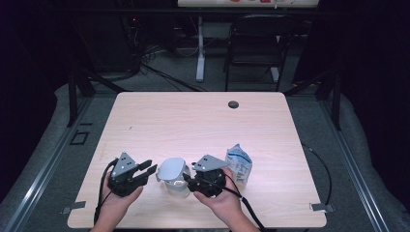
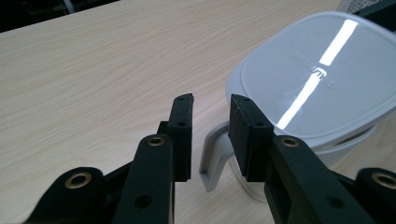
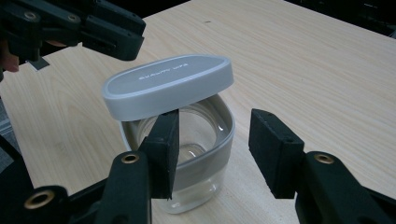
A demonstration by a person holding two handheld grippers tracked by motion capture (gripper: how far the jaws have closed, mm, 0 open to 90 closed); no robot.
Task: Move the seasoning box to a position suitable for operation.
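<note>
A clear container (image 1: 176,187) with a grey rim stands near the table's front edge, between my two grippers. Its pale grey lid (image 1: 171,169) sits tilted on top, raised off the rim (image 3: 219,140) on one side. My left gripper (image 1: 147,169) is just left of it, open by a narrow gap (image 2: 212,102). A grey tab (image 2: 212,161) on the container hangs below that gap, and the lid (image 2: 317,79) lies just beyond. My right gripper (image 1: 189,180) is open (image 3: 217,123) at the container's (image 3: 196,154) right side, one finger (image 3: 163,149) against its wall under the lid (image 3: 168,86).
A white printed pouch (image 1: 239,163) stands just right of the right gripper. The wooden table (image 1: 193,125) has a dark cable hole (image 1: 233,104) near its far edge. A black chair (image 1: 256,38) and a desk leg stand beyond the table.
</note>
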